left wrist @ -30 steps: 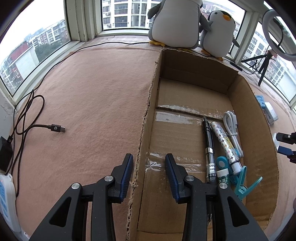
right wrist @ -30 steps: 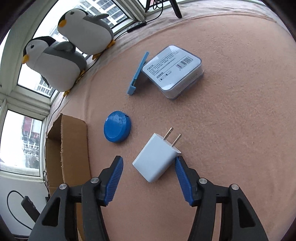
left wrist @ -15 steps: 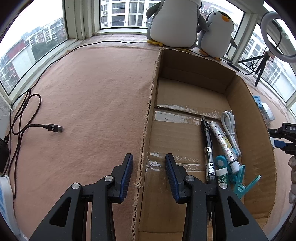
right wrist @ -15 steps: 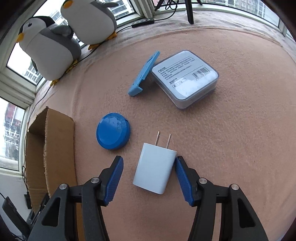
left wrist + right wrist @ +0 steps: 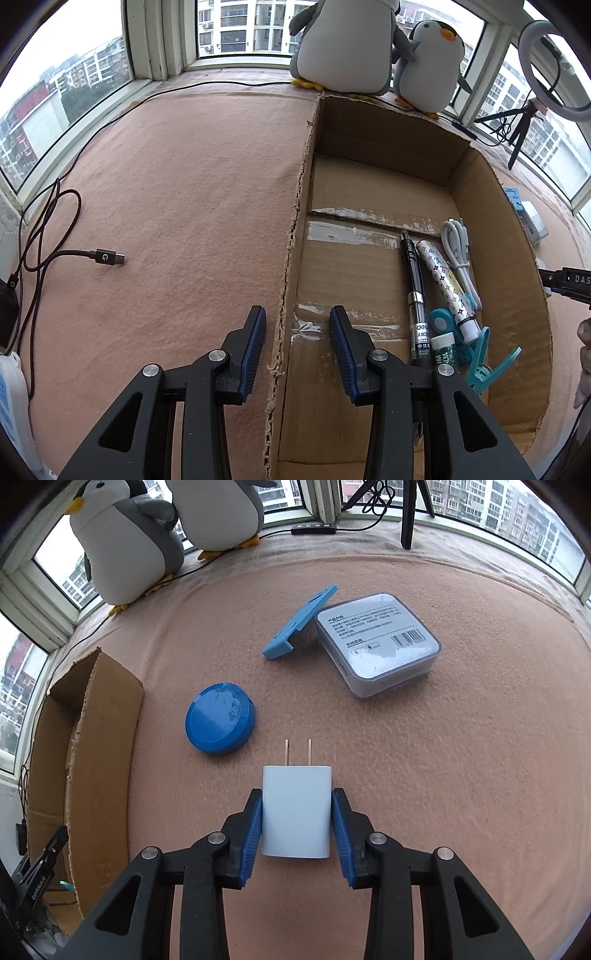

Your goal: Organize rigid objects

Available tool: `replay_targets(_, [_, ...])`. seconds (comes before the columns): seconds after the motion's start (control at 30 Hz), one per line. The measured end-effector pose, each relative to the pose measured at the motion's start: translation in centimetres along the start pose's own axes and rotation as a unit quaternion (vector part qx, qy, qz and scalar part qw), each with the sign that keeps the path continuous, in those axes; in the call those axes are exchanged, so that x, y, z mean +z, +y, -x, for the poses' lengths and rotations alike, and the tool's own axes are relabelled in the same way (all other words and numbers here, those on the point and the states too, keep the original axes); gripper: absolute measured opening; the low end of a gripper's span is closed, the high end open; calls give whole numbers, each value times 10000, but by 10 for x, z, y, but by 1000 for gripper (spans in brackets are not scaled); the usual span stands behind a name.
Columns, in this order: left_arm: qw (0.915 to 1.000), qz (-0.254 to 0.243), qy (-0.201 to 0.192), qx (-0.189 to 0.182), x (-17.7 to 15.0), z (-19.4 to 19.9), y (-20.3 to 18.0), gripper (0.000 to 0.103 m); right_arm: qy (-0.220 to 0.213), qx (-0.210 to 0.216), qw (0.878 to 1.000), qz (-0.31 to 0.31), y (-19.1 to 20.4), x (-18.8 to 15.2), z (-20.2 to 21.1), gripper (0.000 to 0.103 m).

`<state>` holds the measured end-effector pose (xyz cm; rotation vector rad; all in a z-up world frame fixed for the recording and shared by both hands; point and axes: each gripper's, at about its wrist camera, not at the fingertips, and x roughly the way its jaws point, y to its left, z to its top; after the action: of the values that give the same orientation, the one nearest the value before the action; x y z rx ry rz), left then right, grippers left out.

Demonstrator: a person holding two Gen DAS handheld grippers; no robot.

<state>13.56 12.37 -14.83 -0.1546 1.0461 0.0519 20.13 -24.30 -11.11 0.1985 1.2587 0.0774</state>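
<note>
In the right wrist view my right gripper (image 5: 296, 829) is shut on a white plug charger (image 5: 295, 808), prongs pointing away, on the pink cloth. A round blue case (image 5: 220, 718), a blue stand (image 5: 301, 622) and a clear square box (image 5: 378, 648) lie beyond it. The cardboard box (image 5: 92, 738) is to the left. In the left wrist view my left gripper (image 5: 297, 343) is open and empty, straddling the left wall of the cardboard box (image 5: 498, 229). Inside lie a black pen (image 5: 415, 291), a patterned tube (image 5: 448, 284), a white cable (image 5: 460, 251) and teal clips (image 5: 476, 354).
Two plush penguins (image 5: 369, 48) stand at the window behind the box. A black USB cable (image 5: 107, 257) lies on the cloth at the left. A ring light on a tripod (image 5: 524, 122) stands at the far right.
My right gripper turned to line up with the charger and closed on it. The left gripper stayed open over the box wall, shifting only slightly.
</note>
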Motion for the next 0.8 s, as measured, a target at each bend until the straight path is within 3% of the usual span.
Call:
replay_targets(0.43, [10000,-66,-3,24,-1,0,-3,40,-331,591,9970,-372,6,-16,32,32])
replay_targets(0.8, [10000,-93,-4,16,-1,1,-3,40,-946,1159,9873,535,92,-18,77,32])
